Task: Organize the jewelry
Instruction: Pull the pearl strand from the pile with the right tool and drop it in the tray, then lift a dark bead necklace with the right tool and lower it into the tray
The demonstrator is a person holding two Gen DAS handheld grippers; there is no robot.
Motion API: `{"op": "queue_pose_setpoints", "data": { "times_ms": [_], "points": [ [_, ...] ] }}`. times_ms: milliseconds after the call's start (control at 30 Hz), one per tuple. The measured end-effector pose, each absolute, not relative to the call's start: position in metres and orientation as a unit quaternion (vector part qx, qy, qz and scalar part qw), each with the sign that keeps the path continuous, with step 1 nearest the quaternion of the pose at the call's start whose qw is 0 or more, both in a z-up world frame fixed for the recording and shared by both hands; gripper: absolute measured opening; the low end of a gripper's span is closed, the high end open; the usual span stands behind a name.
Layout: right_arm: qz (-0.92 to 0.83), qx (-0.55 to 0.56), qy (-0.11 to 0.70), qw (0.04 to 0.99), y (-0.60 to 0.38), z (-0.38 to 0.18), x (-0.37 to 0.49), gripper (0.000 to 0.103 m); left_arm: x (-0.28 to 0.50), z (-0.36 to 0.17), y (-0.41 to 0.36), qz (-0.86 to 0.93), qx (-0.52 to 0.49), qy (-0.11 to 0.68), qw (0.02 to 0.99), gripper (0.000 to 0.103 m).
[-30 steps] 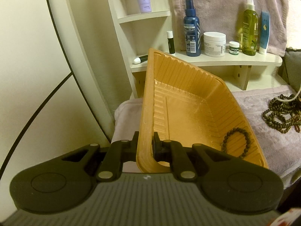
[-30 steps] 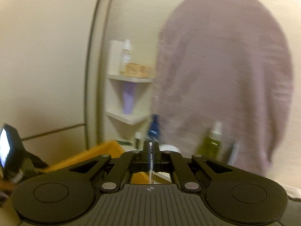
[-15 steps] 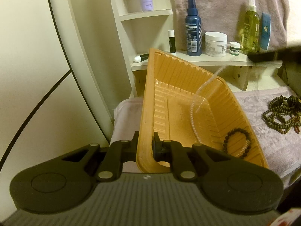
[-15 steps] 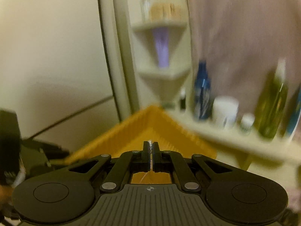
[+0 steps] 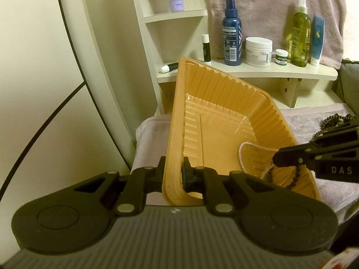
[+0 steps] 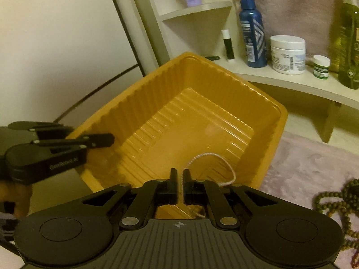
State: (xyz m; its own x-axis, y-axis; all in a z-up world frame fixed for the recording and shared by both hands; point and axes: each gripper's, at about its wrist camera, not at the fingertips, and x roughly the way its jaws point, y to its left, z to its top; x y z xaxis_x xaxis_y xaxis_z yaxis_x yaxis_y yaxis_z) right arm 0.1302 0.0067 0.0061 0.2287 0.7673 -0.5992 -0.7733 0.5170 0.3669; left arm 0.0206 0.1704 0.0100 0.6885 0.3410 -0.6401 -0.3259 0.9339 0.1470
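Bathroom nook, shelf (image 5: 258, 72) w/ bottles behind, mauve towel (image 6: 303, 163) underneath. Pearl strand (image 6: 215, 163) lies in orange tray (image 5: 215, 112), its 5 o'clock corner, by dark bracelet (image 5: 294, 177). Right tool (image 6: 178, 176) slightly spread, empty; left tool (image 5: 174, 170) pinching tray rim, tilted. Risk: more tilt spills beads; brown necklace (image 6: 336, 201) waits at 3 o'clock
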Motion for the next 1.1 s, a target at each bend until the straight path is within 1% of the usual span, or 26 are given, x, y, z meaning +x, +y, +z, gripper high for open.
{"op": "queue_pose_setpoints", "data": {
  "times_ms": [33, 67, 100, 333, 533, 733, 933, 967, 1100],
  "points": [
    [0.488, -0.002, 0.381, 0.785, 0.004, 0.006, 0.130, 0.032, 0.021, 0.010, 0.171, 0.181, 0.011, 0.350, 0.919, 0.011],
    [0.485, 0.003, 0.381, 0.787, 0.001, 0.006, 0.131, 0.054, 0.021, 0.010, 0.171, 0.181, 0.010, 0.350, 0.919, 0.011],
    [0.482, 0.008, 0.378, 0.791, -0.004, 0.007, 0.131, 0.056, 0.021, 0.010, 0.171, 0.182, 0.011, 0.351, 0.919, 0.011],
    [0.407, 0.015, 0.339, 0.848, -0.066, 0.011, 0.123, 0.056, 0.021, 0.010, 0.171, 0.182, 0.011, 0.351, 0.919, 0.011],
    [0.292, 0.011, 0.336, 0.895, -0.141, -0.009, 0.122, 0.056, 0.020, 0.009, 0.168, 0.185, 0.015, 0.354, 0.917, 0.011],
    [0.220, 0.022, 0.363, 0.905, -0.194, -0.033, 0.129, 0.056, 0.020, 0.011, 0.164, 0.188, 0.021, 0.354, 0.916, 0.011],
    [0.247, -0.025, 0.356, 0.901, -0.194, -0.042, 0.128, 0.056, 0.022, 0.012, 0.163, 0.188, 0.027, 0.358, 0.914, 0.011],
    [0.257, -0.041, 0.353, 0.899, -0.190, -0.043, 0.128, 0.054, 0.022, 0.012, 0.162, 0.188, 0.028, 0.359, 0.914, 0.011],
    [0.287, -0.119, 0.343, 0.886, -0.166, -0.051, 0.134, 0.041, 0.022, 0.013, 0.162, 0.188, 0.030, 0.361, 0.913, 0.011]
  ]
}}
